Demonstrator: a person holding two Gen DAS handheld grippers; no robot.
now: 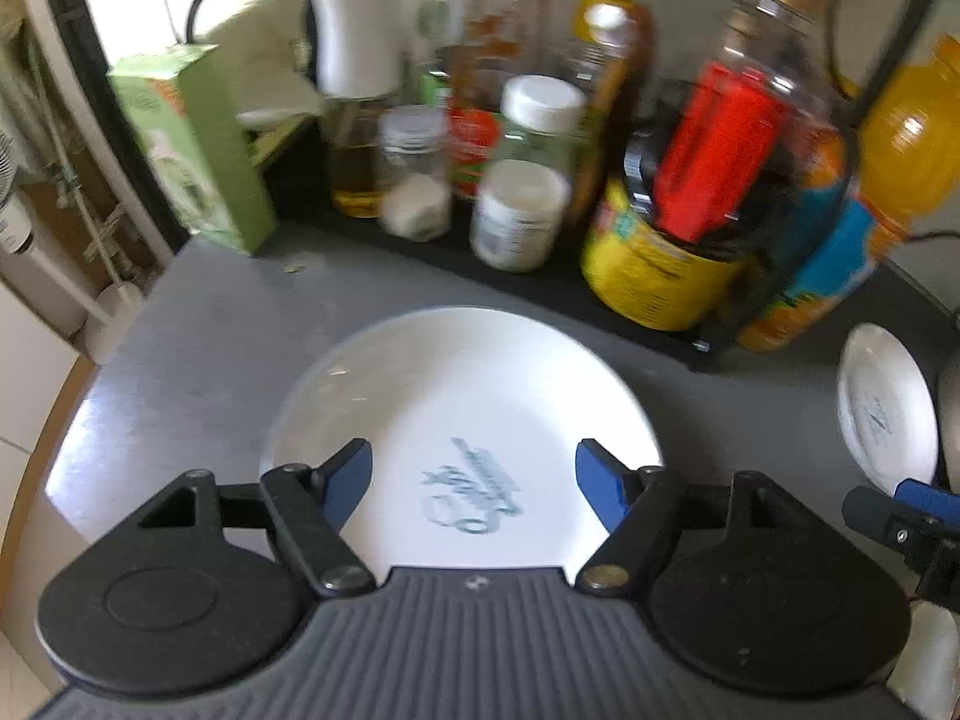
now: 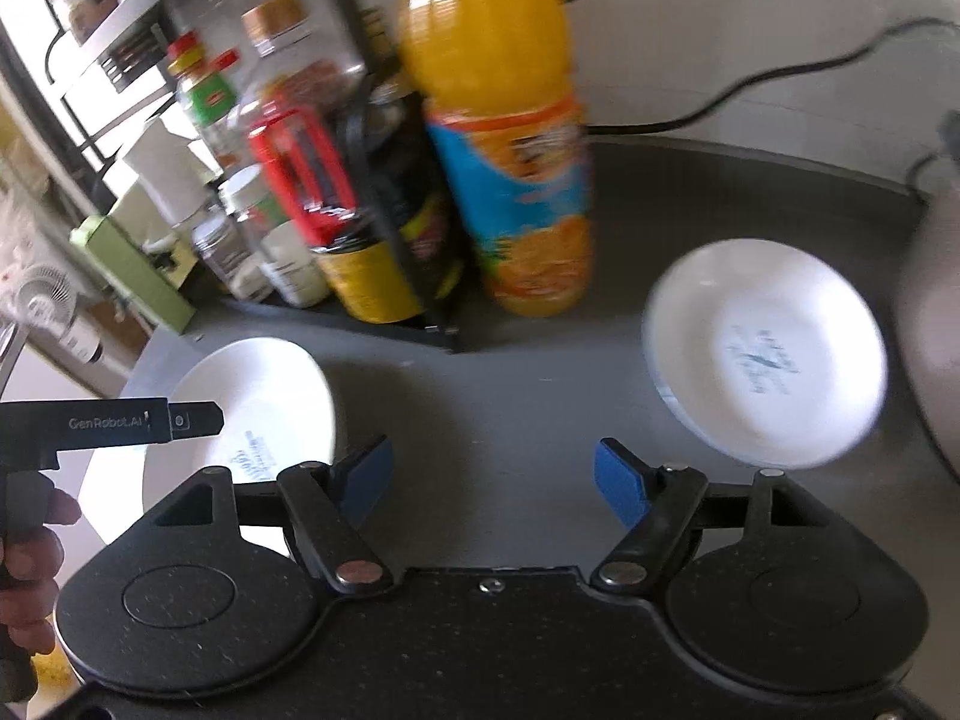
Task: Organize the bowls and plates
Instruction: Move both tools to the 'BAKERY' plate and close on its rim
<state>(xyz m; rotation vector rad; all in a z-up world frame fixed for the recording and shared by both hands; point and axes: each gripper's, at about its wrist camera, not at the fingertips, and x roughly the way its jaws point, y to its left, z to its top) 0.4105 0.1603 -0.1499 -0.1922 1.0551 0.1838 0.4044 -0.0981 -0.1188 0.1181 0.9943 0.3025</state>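
On a grey bench, a round white plate with a blue printed mark lies near the front left corner. A white shallow bowl sits toward the right edge. The left gripper and the right gripper both gape wide, empty.

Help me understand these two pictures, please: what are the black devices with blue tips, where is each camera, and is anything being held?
A person holds a hand-operated gripper in each hand; a camera on each looks forward along its fingers. The left camera shows the left gripper, open, above a white plate on the grey counter. The right camera shows the right gripper, open over bare counter, between that plate and a small stack of white dishes. Bottles and jars stand behind. Nothing is held.
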